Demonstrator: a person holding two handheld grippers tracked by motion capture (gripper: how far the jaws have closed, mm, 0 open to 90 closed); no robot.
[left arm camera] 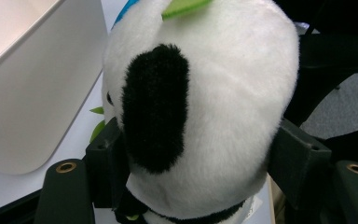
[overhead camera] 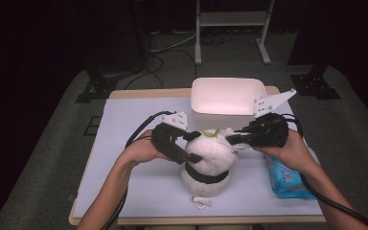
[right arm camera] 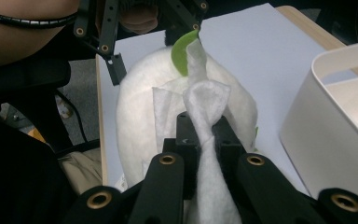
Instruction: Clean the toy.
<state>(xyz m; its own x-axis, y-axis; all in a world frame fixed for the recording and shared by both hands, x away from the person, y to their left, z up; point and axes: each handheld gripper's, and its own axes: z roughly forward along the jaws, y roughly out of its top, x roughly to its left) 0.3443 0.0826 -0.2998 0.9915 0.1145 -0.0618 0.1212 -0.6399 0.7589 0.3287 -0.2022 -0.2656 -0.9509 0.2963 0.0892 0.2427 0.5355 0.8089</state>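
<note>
High view: plush panda (overhead camera: 207, 160) stood on the table (overhead camera: 124, 124) before the white bin (overhead camera: 226, 97), blue pack (overhead camera: 287, 179) right.
Left gripper view: left gripper (left arm camera: 200, 154) clamped the panda's head.
Right gripper view: right gripper (right arm camera: 204, 135) pinched a white wipe (right arm camera: 205, 107) against the head.

I see the white bin (overhead camera: 226, 96) close behind the plush panda (overhead camera: 210, 163), a blue packet (overhead camera: 287, 179) walling its right; the table (overhead camera: 124, 124) lies bare to the left.
</note>
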